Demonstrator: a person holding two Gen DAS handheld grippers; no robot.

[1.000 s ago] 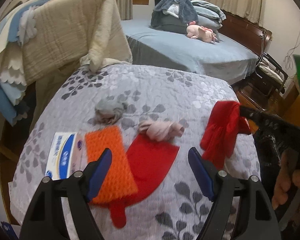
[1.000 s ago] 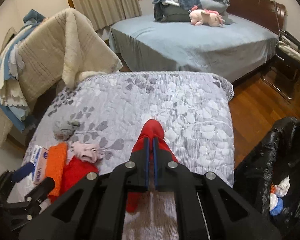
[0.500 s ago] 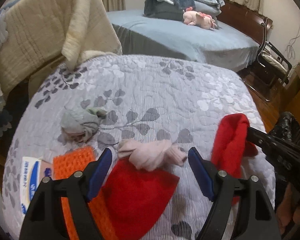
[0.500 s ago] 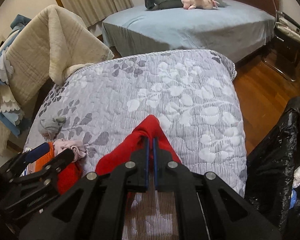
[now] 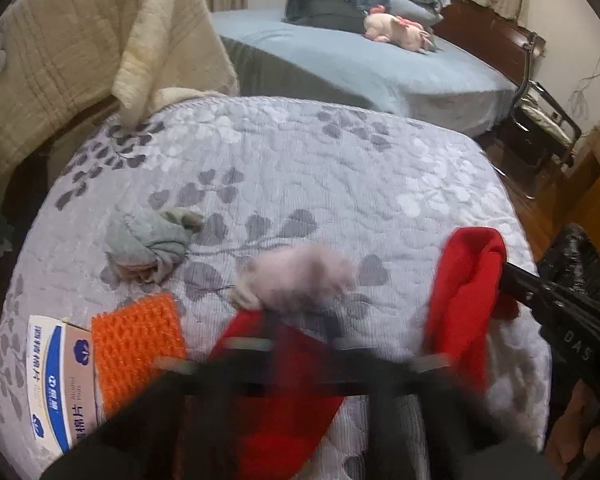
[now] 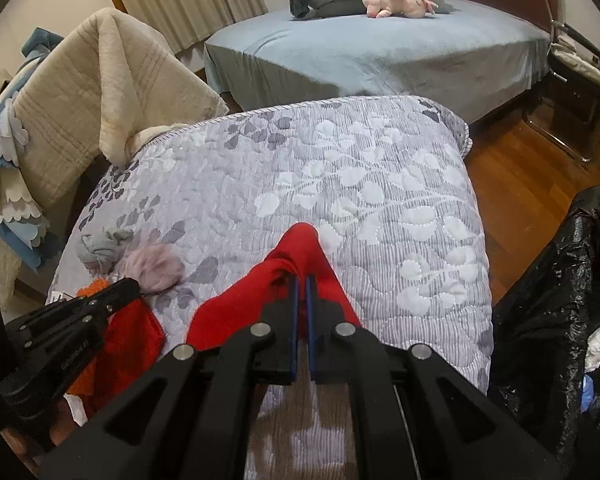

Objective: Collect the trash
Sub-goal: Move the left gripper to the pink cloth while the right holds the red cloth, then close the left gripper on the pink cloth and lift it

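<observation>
Left wrist view is smeared with motion blur: my left claw (image 5: pixel 300 344) has just been closing, and it now looks clenched low over the red cloth (image 5: pixel 288 392), right at the near edge of the pink wad (image 5: pixel 296 276). I cannot tell through the blur whether the wad or the cloth is actually pinched. From the right wrist view the left claw's tip (image 6: pixel 128 286) sits just beside the wad, which does little to settle it. My right claw (image 6: pixel 302 280) is plainly clamped on a red sock (image 6: pixel 300 248), which drapes off both sides of the fingers above the quilt (image 6: pixel 380 200). The black bag (image 6: pixel 560 300) stands open just off the quilt's right side, with scraps already inside. A grey wad (image 5: pixel 152 240), an orange pad (image 5: pixel 136 340) and a wipes box (image 5: pixel 56 376) remain on the quilt to the left. To do this well, I'd lift the left claw slowly and check that something rises with it before swinging over; if nothing comes, reopen and bite deeper into the wad's middle. The sock should travel clear of the quilt edge and be released well inside the bag's mouth, not on its rim.
</observation>
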